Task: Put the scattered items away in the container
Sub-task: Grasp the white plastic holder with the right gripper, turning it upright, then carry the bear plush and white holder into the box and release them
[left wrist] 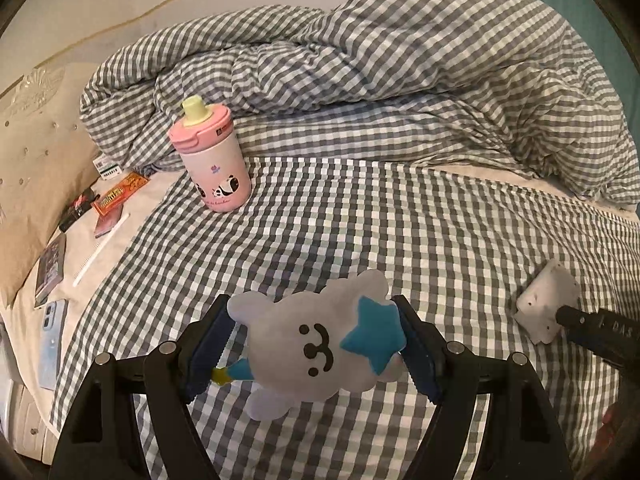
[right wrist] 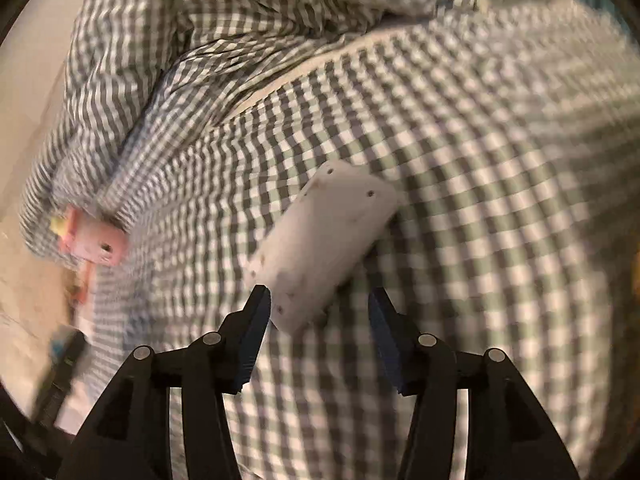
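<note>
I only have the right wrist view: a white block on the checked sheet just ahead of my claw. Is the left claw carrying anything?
Observer: Yes. The left claw is shut on a grey plush toy with a blue star, held above the sheet.
Operator: Is my white block held yet?
Observer: No. In the left wrist view the white block lies on the sheet with the right claw at its near end, open.
Operator: What else is left to tidy?
Observer: A pink bottle stands upright near the rumpled duvet; small packets and a phone lie by the pillow.
Operator: See the container?
Observer: Not in either view.
</note>
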`<action>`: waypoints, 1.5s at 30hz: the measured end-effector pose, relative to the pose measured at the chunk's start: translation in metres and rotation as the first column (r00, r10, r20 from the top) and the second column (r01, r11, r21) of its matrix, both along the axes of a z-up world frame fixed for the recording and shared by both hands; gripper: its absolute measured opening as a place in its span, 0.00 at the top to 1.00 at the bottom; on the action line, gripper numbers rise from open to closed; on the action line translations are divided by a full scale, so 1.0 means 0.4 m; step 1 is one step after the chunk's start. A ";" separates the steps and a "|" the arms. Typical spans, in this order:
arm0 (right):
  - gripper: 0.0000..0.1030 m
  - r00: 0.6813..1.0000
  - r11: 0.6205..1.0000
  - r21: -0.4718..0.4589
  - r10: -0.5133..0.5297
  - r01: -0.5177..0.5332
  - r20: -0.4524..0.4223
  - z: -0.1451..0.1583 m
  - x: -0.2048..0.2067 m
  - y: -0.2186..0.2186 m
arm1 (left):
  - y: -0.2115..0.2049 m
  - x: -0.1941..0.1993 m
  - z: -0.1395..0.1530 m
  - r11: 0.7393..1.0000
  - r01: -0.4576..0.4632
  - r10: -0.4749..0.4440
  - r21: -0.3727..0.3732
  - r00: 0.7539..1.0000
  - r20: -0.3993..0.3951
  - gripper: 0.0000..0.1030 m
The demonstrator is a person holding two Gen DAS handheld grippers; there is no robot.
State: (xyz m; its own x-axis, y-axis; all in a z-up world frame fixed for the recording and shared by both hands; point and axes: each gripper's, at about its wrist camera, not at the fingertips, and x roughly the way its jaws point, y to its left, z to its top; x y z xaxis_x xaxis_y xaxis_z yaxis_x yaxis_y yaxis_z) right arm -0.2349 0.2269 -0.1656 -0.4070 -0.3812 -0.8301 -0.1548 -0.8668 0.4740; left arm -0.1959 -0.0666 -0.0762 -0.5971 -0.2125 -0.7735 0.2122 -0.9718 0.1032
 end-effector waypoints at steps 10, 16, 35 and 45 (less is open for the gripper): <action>0.49 0.998 0.996 -0.062 -0.062 0.062 0.001 -0.052 -0.077 0.015 | 0.003 -0.046 -0.060 1.000 0.016 -0.016 -0.018 0.999 0.039 0.22; 0.68 0.997 0.999 0.041 -0.030 0.033 -0.067 -0.005 -0.057 -0.019 | -0.002 -0.044 -0.062 1.000 0.015 -0.014 -0.021 0.999 0.042 0.22; 0.87 0.958 0.934 0.357 0.123 -0.024 -0.258 0.287 0.181 -0.142 | 0.040 0.090 0.100 0.999 0.025 -0.027 -0.029 0.999 -0.045 0.22; 0.87 0.929 0.936 0.350 0.092 0.043 -0.359 0.459 0.378 -0.034 | 0.202 0.226 0.244 0.993 0.114 -0.116 -0.027 0.985 -0.127 0.22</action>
